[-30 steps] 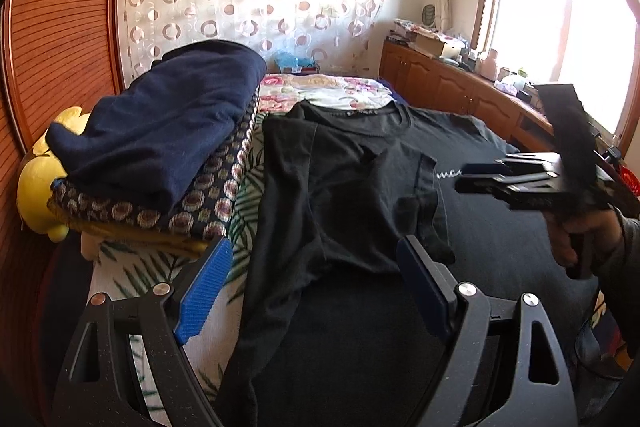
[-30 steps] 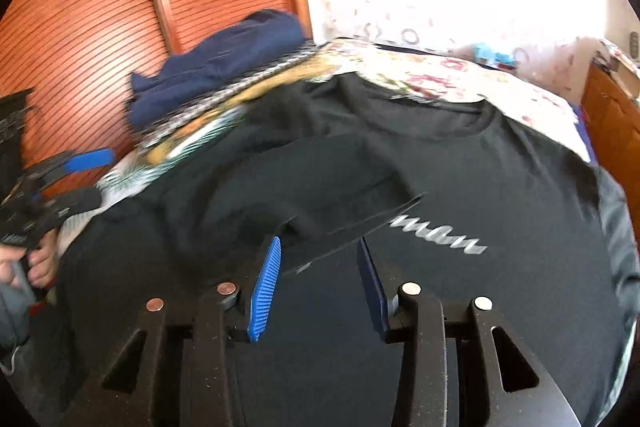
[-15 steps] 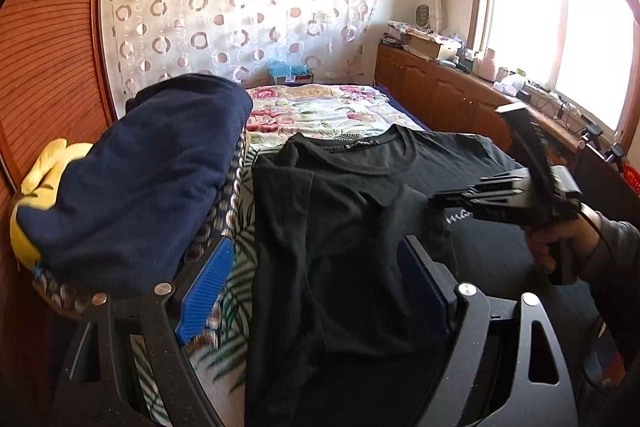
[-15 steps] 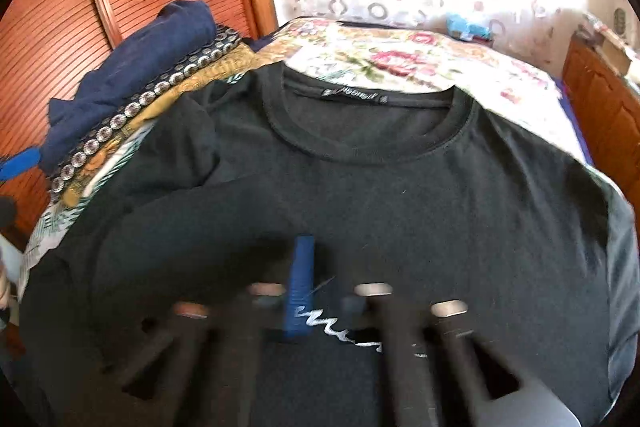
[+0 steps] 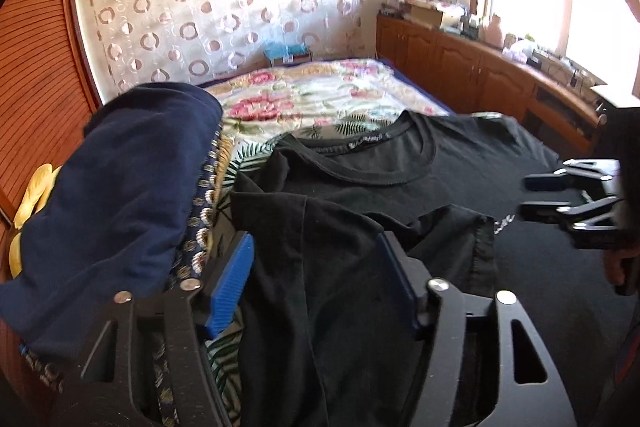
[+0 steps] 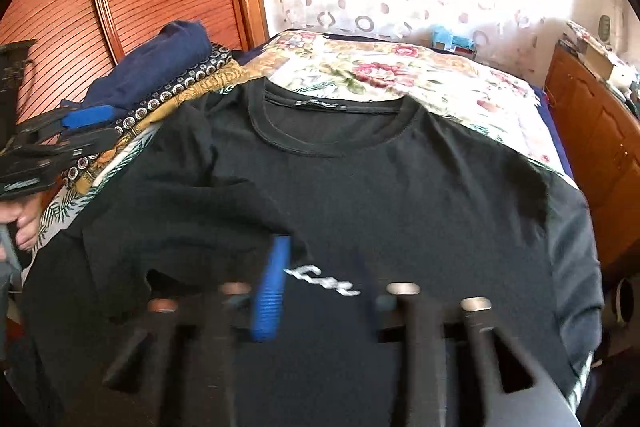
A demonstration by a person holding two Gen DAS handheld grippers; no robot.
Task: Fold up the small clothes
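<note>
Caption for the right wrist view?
Open right hand-held gripper over a black T-shirt spread on the bed.

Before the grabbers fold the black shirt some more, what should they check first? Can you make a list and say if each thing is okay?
1. Shirt spread flat on the bed: not ok, the left side is bunched up.
2. Left sleeve folded in neatly: not ok, it lies crumpled over the chest.
3. Right sleeve folded in: not ok, it is spread out to the side.
4. Left gripper jaws open and empty: ok.
5. Right gripper jaws open and empty: ok, though blurred.
6. Clothes pile off the shirt: cannot tell, it lies close beside the shirt's left edge.
</note>
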